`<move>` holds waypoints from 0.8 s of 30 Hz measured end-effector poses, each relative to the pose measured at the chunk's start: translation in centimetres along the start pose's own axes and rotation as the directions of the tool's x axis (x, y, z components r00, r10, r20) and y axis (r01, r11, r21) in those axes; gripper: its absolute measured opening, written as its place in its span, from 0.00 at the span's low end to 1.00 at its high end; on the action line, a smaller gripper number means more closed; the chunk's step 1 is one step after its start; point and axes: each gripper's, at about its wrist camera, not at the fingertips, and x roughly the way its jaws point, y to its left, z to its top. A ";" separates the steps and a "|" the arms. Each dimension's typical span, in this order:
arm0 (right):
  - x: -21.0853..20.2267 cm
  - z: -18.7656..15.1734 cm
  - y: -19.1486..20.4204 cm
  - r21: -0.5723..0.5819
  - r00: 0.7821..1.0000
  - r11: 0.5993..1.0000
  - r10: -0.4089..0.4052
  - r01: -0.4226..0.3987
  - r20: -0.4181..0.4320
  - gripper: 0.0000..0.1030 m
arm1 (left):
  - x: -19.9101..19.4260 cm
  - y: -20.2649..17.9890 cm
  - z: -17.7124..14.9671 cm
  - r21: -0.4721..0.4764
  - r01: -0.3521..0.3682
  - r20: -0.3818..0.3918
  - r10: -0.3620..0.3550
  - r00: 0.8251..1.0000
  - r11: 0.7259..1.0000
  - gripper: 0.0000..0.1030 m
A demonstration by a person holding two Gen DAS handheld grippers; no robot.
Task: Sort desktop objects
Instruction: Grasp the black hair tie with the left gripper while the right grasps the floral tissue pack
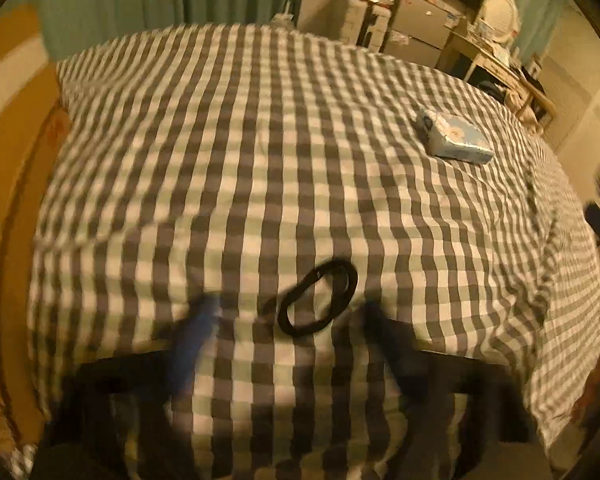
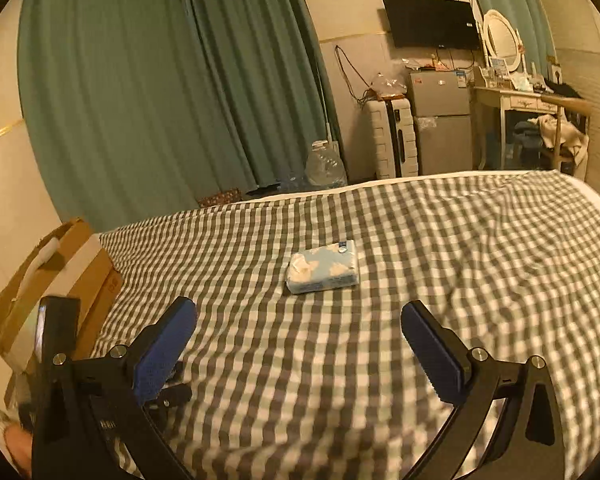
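A black hair tie loop [image 1: 318,298] lies on the grey-and-white checked bedspread [image 1: 260,140], just ahead of my left gripper [image 1: 292,320]. That gripper is open and empty; its blue-padded fingers [image 1: 192,344] are blurred and stand on either side of the loop. A light-blue tissue pack [image 1: 452,138] lies farther off to the right; it also shows in the right wrist view [image 2: 323,266]. My right gripper [image 2: 300,320] is open and empty above the bedspread [image 2: 460,260], short of the tissue pack.
A cardboard box [image 2: 56,280] stands at the bed's left edge. Green curtains [image 2: 160,80] hang behind. A suitcase [image 2: 392,136], small fridge [image 2: 442,120] and dressing table [image 2: 528,100] stand past the far edge. The left gripper's body [image 2: 56,344] shows at lower left.
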 end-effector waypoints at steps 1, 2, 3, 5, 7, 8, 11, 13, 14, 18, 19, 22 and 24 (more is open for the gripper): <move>0.7 0.1 0.3 -0.006 1.000 1.000 0.000 0.000 -0.023 1.00 | 0.0 -0.2 0.1 0.013 0.018 0.008 -0.018 1.000 1.000 0.20; 1.5 0.2 0.1 -0.012 0.999 1.000 -0.006 0.005 -0.039 1.00 | 0.0 -0.3 0.1 0.017 0.045 0.007 -0.045 0.999 0.999 0.10; 2.2 0.3 0.1 -0.020 0.999 1.000 -0.024 0.023 -0.048 1.00 | -0.1 -0.4 0.2 0.014 0.055 0.010 -0.055 0.998 0.998 0.10; 3.6 0.6 -0.1 -0.021 0.997 0.999 -0.051 0.050 -0.061 1.00 | -0.3 -0.4 0.2 0.014 0.057 0.027 -0.057 0.998 0.998 0.09; 5.1 1.2 -0.8 0.006 0.994 0.998 -0.061 0.062 -0.092 1.00 | -0.6 0.0 0.6 0.008 0.070 0.050 -0.070 0.996 0.998 0.08; 5.8 1.5 -0.9 0.019 0.991 0.997 -0.073 0.075 -0.112 1.00 | -0.7 0.5 0.8 -0.004 0.089 0.059 -0.089 0.994 0.996 0.08; 7.8 2.0 -0.8 -0.003 0.985 0.994 -0.106 0.107 -0.139 1.00 | -0.6 2.8 2.2 -0.070 0.118 0.082 -0.112 0.990 0.991 0.08; 9.4 2.5 -0.5 -0.055 0.978 0.991 -0.129 0.121 -0.162 1.00 | -0.1 3.8 2.6 -0.104 0.121 0.085 -0.112 0.990 0.987 0.08; 10.3 2.8 -0.4 -0.075 0.976 0.990 -0.131 0.119 -0.173 1.00 | 0.1 3.9 2.8 -0.118 0.120 0.090 -0.110 0.990 0.986 0.08; 13.2 2.9 0.2 -0.109 0.962 0.985 -0.153 0.131 -0.225 1.00 | 0.5 4.0 3.2 -0.116 0.135 0.099 -0.123 0.987 0.984 0.08; 14.3 2.7 0.2 -0.118 0.949 0.982 -0.171 0.145 -0.265 1.00 | 0.7 3.9 3.2 -0.112 0.133 0.094 -0.122 0.988 0.985 0.08; 15.8 1.9 0.5 -0.168 0.925 0.971 -0.216 0.170 -0.313 1.00 | 1.1 4.4 3.1 -0.128 0.147 0.094 -0.136 0.986 0.981 0.08; 15.4 1.8 0.3 -0.166 0.927 0.970 -0.222 0.178 -0.303 0.98 | 0.9 4.8 2.9 -0.143 0.163 0.099 -0.150 0.984 0.976 0.08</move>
